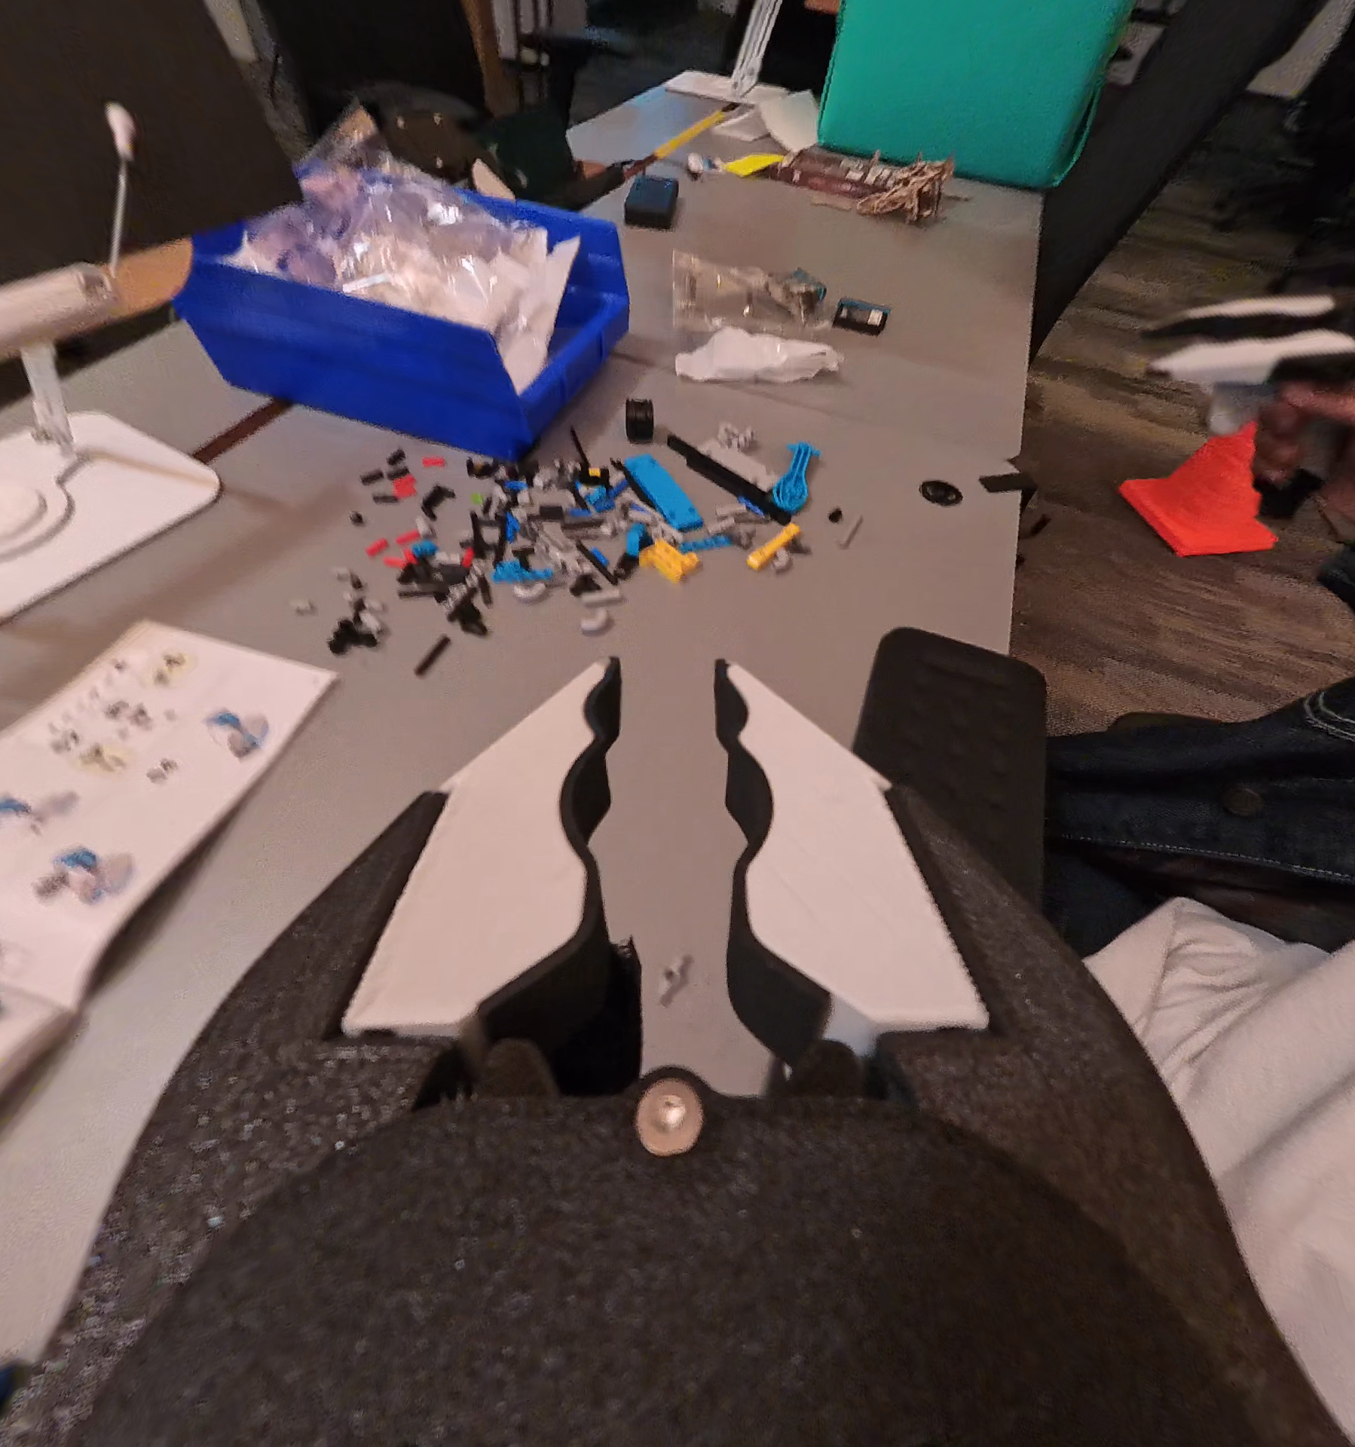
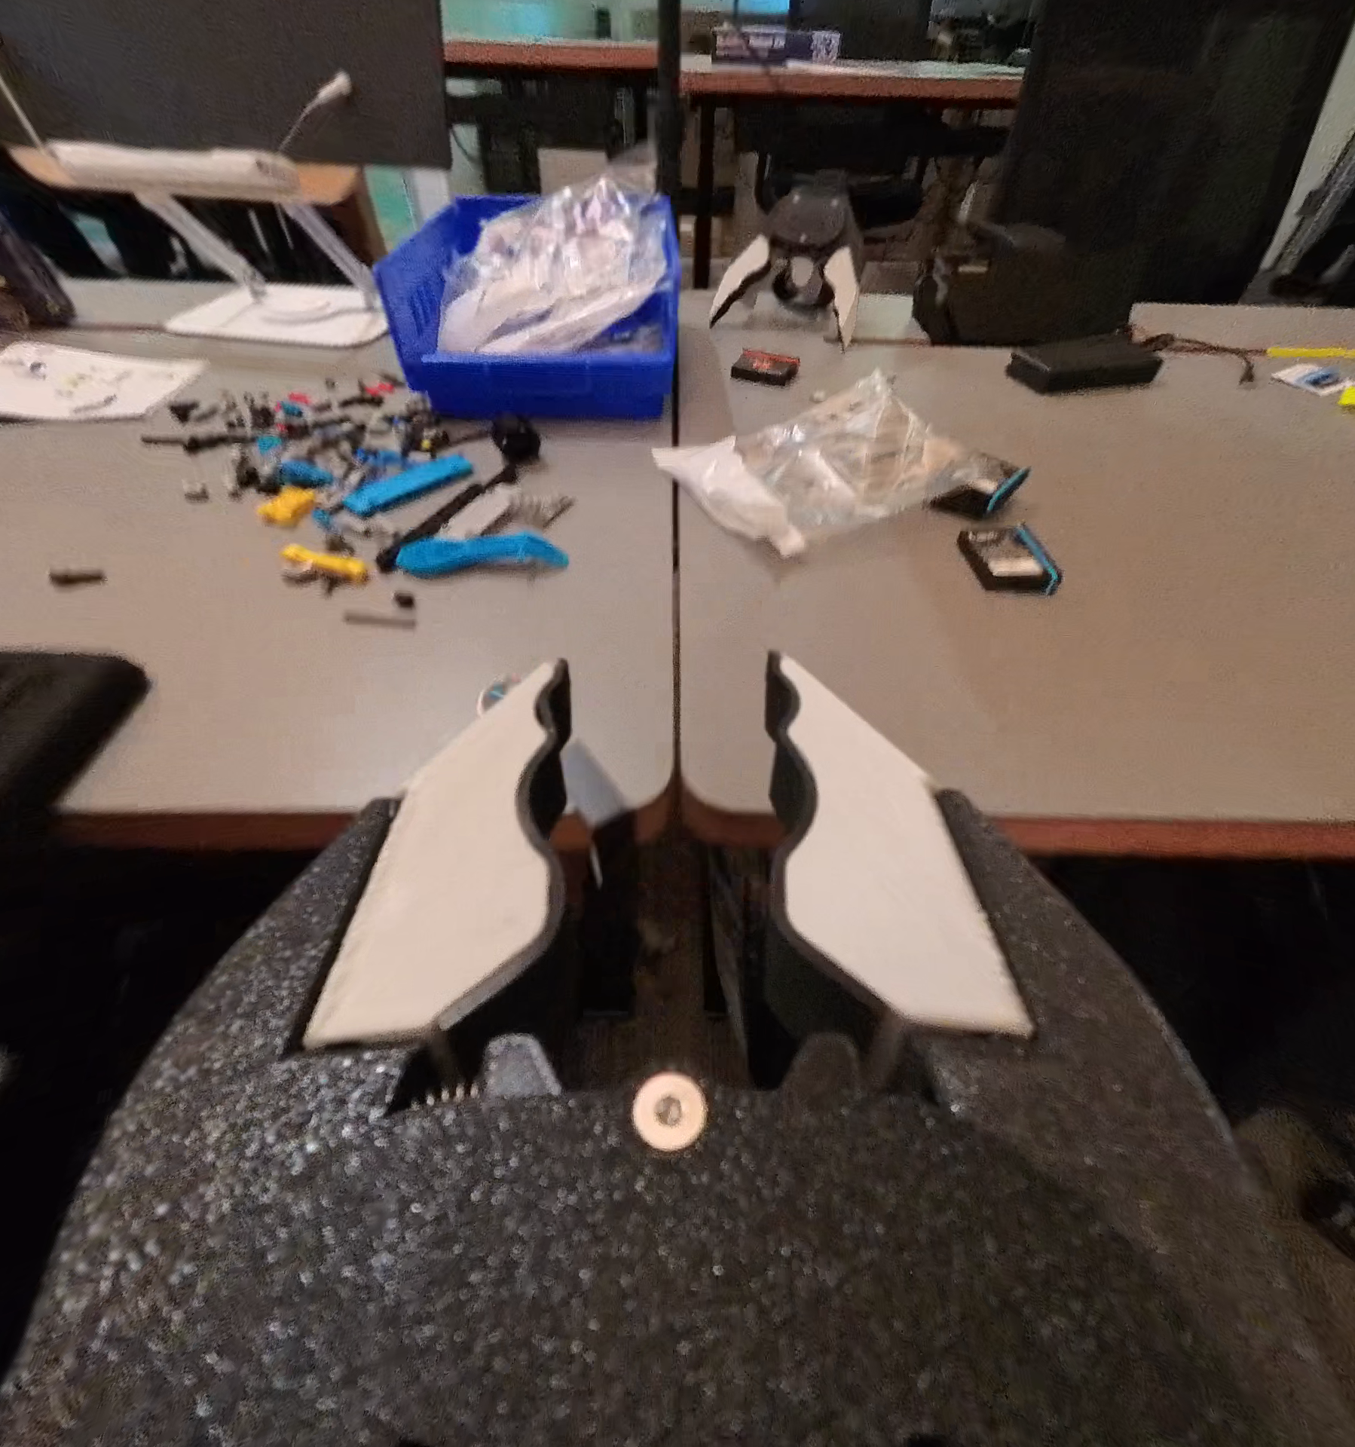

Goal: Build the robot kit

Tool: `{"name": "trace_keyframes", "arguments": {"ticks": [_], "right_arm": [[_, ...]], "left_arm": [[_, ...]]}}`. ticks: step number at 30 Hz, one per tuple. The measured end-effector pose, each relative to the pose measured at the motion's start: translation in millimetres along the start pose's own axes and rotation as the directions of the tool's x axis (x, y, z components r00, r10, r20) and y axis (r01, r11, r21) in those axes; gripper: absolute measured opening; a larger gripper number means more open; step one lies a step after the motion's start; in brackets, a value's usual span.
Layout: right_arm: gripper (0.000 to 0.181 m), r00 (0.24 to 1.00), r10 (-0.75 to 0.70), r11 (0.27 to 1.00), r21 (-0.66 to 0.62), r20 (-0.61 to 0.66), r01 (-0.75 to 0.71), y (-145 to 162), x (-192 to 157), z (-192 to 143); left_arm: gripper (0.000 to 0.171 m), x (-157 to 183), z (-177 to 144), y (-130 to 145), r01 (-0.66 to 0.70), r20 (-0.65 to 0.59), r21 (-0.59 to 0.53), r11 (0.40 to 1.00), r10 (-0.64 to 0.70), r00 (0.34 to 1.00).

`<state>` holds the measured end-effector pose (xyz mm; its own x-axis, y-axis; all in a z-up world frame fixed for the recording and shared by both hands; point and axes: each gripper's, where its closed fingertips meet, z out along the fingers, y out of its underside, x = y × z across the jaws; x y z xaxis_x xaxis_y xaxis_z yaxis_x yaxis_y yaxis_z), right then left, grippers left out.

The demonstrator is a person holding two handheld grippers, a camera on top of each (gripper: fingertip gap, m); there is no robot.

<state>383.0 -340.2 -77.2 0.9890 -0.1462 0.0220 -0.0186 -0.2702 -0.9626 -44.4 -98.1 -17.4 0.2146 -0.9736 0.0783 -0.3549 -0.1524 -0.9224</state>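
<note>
The left tool [image 1: 666,665] hangs over the grey worktop [image 1: 854,626] with its two white fingers set a moderate way apart and nothing between them. Beyond its tips lies a scatter of small building pieces [image 1: 549,532] in black, grey, blue, red and yellow, among them a flat blue plate [image 1: 663,489] and a yellow brick [image 1: 670,560]. A single small grey piece [image 1: 673,975] lies on the worktop between the finger bases. Behind the scatter stands a blue bin [image 1: 392,352] filled with clear plastic bags [image 1: 424,243]. An open instruction booklet [image 1: 111,806] lies to the left of the tool, and a white stand [image 1: 71,501] sits farther back on that side. Right of the scatter are a crumpled white bag [image 1: 753,360] and a small black block [image 1: 861,317]. A black chair back [image 1: 948,752] stands at the worktop's edge beside the right finger.

The right tool [image 2: 666,665] is held in front of the worktop's near edge, its fingers spread wide and empty. From the left view it shows off to the right, blurred, above an orange cone [image 1: 1199,501] on the floor; a hand seems to hold it, though the blur makes that uncertain. A blue lever-shaped part [image 2: 479,554] lies nearest it among the pieces.
</note>
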Motion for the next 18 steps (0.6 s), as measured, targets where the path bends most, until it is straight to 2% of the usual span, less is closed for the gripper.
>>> {"name": "trace_keyframes", "arguments": {"ticks": [5,8,10,12,15,18], "right_arm": [[0.053,0.993,0.089,0.991,-0.111,0.071,-0.081,138.6,-28.4,-49.6],[0.043,0.963,0.238,0.954,-0.217,0.126,-0.207,241.2,-37.4,-60.7],[0.040,0.908,0.384,0.896,-0.306,0.165,-0.323,305.0,-45.9,-67.1],[0.030,0.887,0.444,0.850,-0.373,0.130,-0.371,367.4,-45.5,-75.5],[0.029,0.885,0.464,0.793,-0.461,0.033,-0.398,458.7,-43.8,-96.2],[0.029,0.852,0.519,0.709,-0.521,-0.069,-0.475,533.5,-50.9,-130.2]], "left_arm": [[0.024,36.5,6.5,35.6,0.047,0.099,0.022,0.999,-0.049,0.994],[0.024,45.2,21.1,49.5,0.053,0.180,0.014,0.999,-0.054,0.982],[0.024,53.7,32.5,58.1,0.041,0.219,-0.016,0.999,-0.036,0.975],[0.024,64.9,46.6,68.3,0.057,0.231,-0.044,0.997,-0.045,0.972],[0.024,78.3,65.4,86.9,0.096,0.247,-0.082,0.992,-0.074,0.966],[0.023,87.2,77.2,102.2,0.078,0.268,-0.123,0.989,-0.042,0.963]]}}
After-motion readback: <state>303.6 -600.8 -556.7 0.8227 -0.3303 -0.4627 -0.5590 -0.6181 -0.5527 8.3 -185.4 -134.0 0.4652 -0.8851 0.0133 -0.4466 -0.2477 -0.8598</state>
